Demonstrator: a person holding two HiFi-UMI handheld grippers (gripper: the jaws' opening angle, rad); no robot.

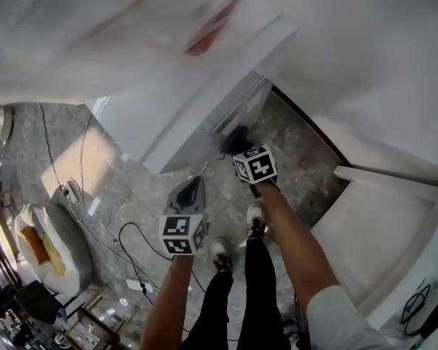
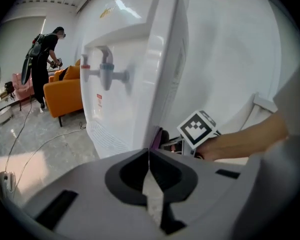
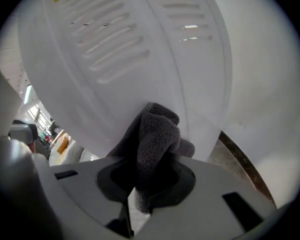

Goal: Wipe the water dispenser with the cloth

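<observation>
The white water dispenser [image 1: 197, 100] stands on the stone floor, and its red and blue taps [image 2: 104, 74] face left in the left gripper view. My right gripper [image 1: 239, 143] is shut on a dark grey fleece cloth [image 3: 155, 139] and holds it against the dispenser's vented side panel [image 3: 115, 49], low down near the floor. The cloth [image 2: 157, 138] shows by the dispenser's lower rear corner, beside the right gripper's marker cube [image 2: 199, 127]. My left gripper [image 2: 149, 155] is shut with nothing in it. It hangs clear of the dispenser, just left of the right gripper [image 3: 149, 184].
A white wall [image 1: 365, 64] and a white panel [image 1: 379, 224] stand close on the right. Cables and a power strip [image 1: 71, 190] lie on the floor at left, near a white cushion [image 1: 55, 246]. Farther off, a person [image 2: 42, 64] stands beside an orange sofa [image 2: 67, 89].
</observation>
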